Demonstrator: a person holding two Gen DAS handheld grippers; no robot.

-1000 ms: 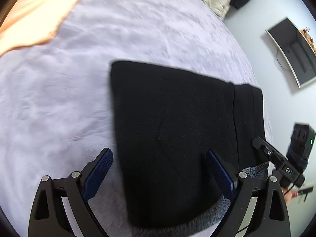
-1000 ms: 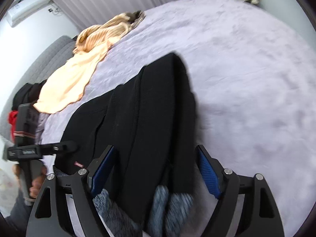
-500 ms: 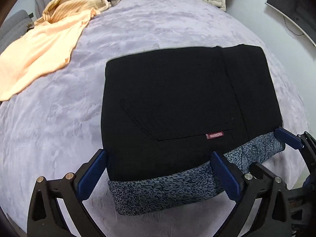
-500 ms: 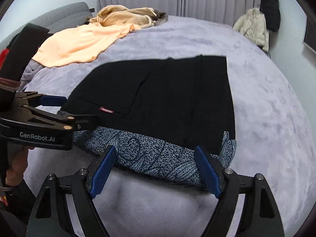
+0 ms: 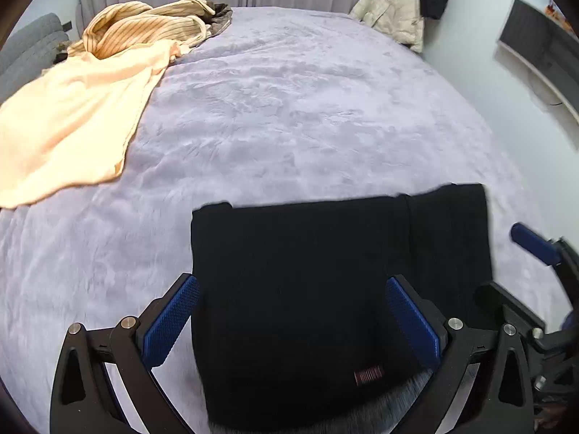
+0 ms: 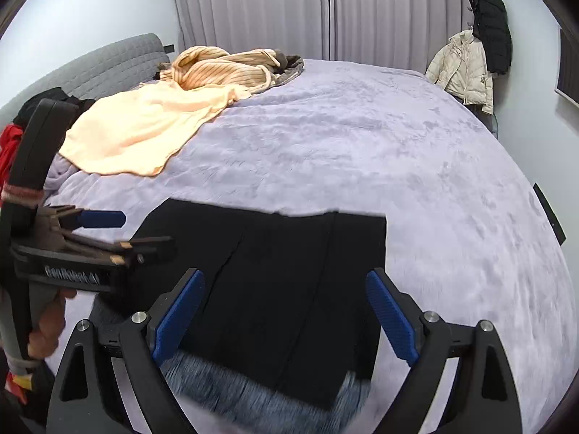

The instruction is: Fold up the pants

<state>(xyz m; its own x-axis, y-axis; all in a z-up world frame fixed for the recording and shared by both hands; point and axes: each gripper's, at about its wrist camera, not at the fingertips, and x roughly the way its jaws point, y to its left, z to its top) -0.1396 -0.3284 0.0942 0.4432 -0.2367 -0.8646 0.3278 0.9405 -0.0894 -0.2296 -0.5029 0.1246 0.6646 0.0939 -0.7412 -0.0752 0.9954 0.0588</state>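
Observation:
The black pants (image 5: 325,289) lie folded into a flat rectangle on the lavender bed (image 5: 307,115), with a small red label near the front and a grey patterned band along the near edge (image 6: 231,390). My left gripper (image 5: 293,322) is open and empty, low over the near edge of the pants. My right gripper (image 6: 286,314) is open and empty, also over the near edge of the pants (image 6: 275,282). The left gripper also shows in the right wrist view (image 6: 105,233), and a finger of the right gripper (image 5: 535,244) shows in the left wrist view.
A peach cloth (image 6: 144,130) and a striped yellow garment (image 6: 224,67) lie at the bed's far left. A grey headboard (image 6: 101,68) is at left. A cream jacket (image 6: 466,68) and black coat hang at far right. Curtains run behind.
Both grippers have dropped lower and drawn back toward the near edge of the pants. The views tilted up, showing more of the room. Both stay open; the pants lie unmoved.

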